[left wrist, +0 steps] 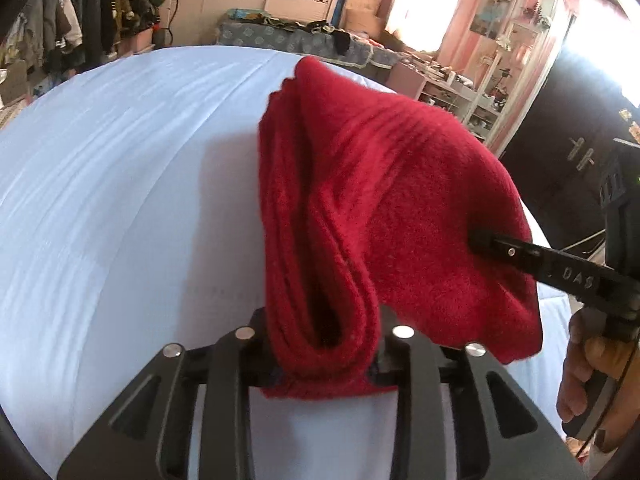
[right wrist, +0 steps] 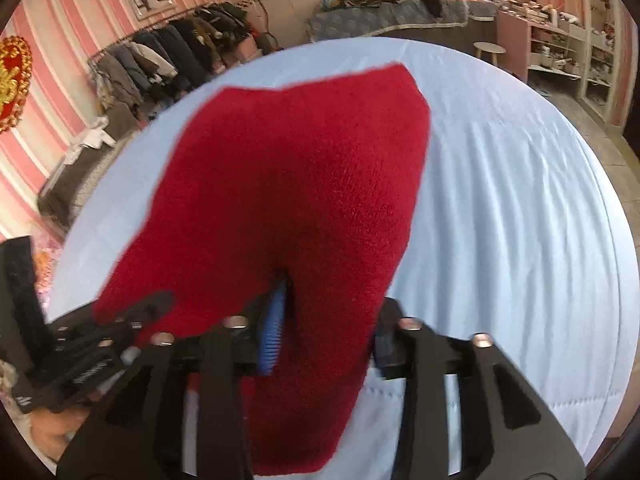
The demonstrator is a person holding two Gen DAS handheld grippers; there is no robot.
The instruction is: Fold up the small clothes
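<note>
A folded red knit garment [left wrist: 400,200] lies on the light blue bed sheet [left wrist: 120,184]. Its thick folded edge fills the gap of my left gripper [left wrist: 326,364] and touches both pads. In the right wrist view the garment [right wrist: 300,184] drapes between the jaws of my right gripper [right wrist: 328,340]. They stand apart, with a dark gap beside the blue pad [right wrist: 272,332], so nothing is pressed there. The left gripper's finger [right wrist: 144,308] sits at the cloth's left corner. One right finger [left wrist: 504,246] rests on top of the cloth, and the other is hidden beneath it.
A person's hand [left wrist: 580,380] holds the right gripper's handle. Beyond the bed are a loaded clothes rack [right wrist: 168,52], a second bed with scattered clothes [left wrist: 304,36], a round stool [right wrist: 490,50] and pink shelves [right wrist: 560,52].
</note>
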